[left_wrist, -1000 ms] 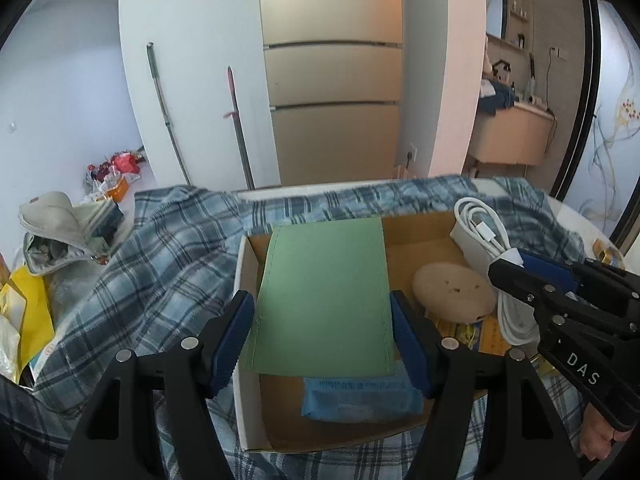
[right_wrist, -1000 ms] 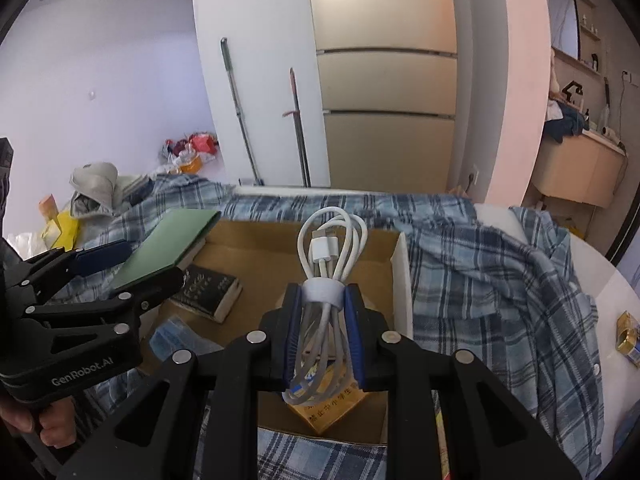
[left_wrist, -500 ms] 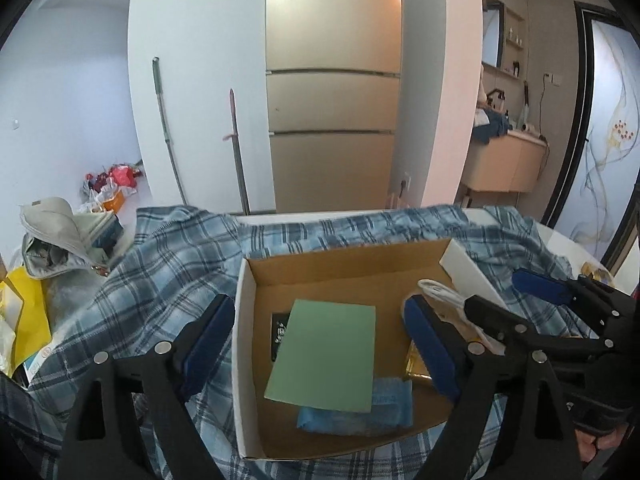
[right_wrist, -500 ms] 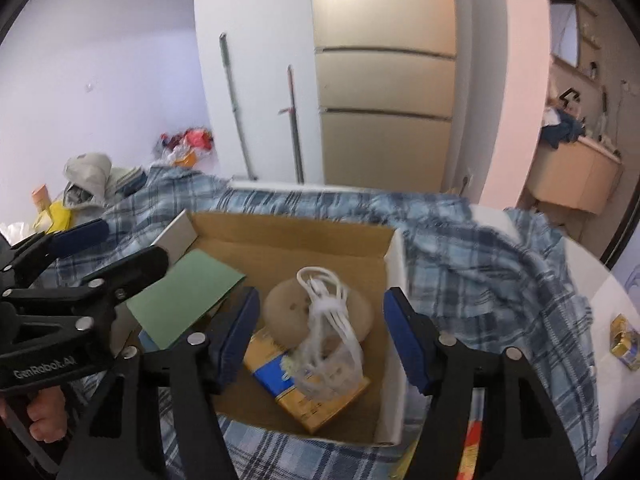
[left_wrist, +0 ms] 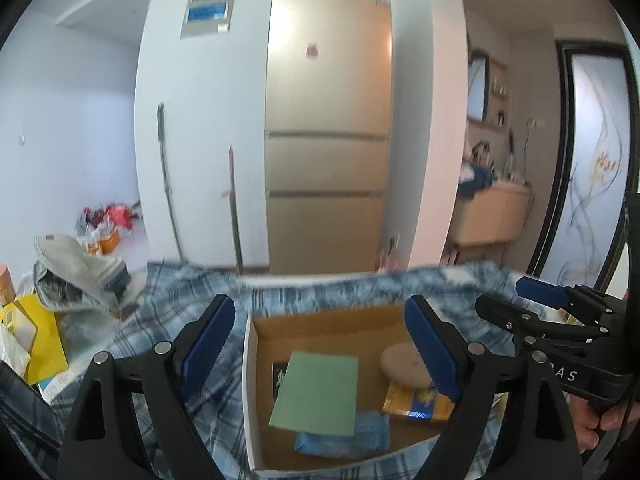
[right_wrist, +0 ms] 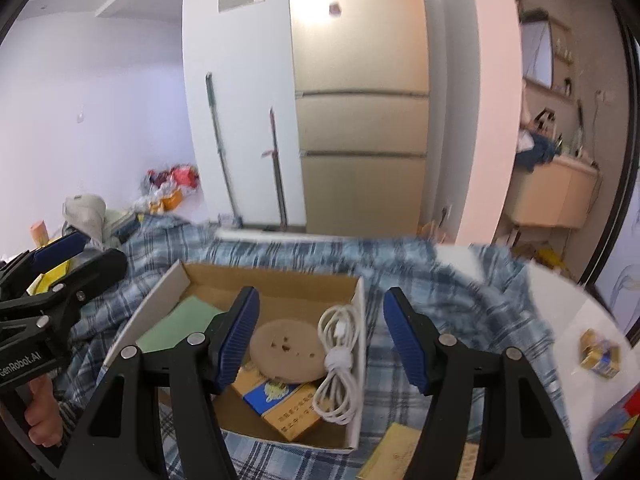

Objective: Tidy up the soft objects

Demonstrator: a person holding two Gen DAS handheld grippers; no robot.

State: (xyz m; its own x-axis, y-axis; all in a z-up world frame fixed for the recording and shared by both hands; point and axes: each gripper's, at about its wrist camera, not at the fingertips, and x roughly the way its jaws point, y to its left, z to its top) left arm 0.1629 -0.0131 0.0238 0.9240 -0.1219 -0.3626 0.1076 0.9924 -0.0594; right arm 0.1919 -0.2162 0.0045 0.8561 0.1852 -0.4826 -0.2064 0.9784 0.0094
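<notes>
**Both claws released and lifted above the cardboard box**

Since the earlier frames, the green sheet point(left_wrist: 318, 392) has dropped out of the left claw point(left_wrist: 320, 344) and the white cable point(right_wrist: 340, 360) out of the right claw point(right_wrist: 320, 340); both now lie in the cardboard box point(right_wrist: 362, 344), and both claws sit higher above it. The jaws of each have just been opening and now stand wide, with nothing pressed between the blue pads point(left_wrist: 208, 344).

The box rests on a blue plaid shirt point(right_wrist: 460, 300) spread over a white table point(right_wrist: 568, 304). Inside the box, seen from the left wrist, the green sheet lies flat at the left, partly covering a dark booklet point(left_wrist: 279, 378). A blue packet point(left_wrist: 348, 436) lies just in front of the sheet, its far edge tucked under it. To the right sits a round tan disc point(right_wrist: 286, 350) with small holes, resting on a yellow and blue carton point(right_wrist: 280, 400). The coiled cable, bound by a white strap, lies against the box's right wall, touching the disc and the carton.

In the right wrist view, the left claw shows at the left edge, held by a hand point(right_wrist: 40, 412). In the left wrist view, the right claw point(left_wrist: 532, 308) shows at the right edge. A small gold packet point(right_wrist: 600, 354) lies on the bare table, well apart from the box. Behind stands a tall tan refrigerator point(left_wrist: 328, 160).
</notes>
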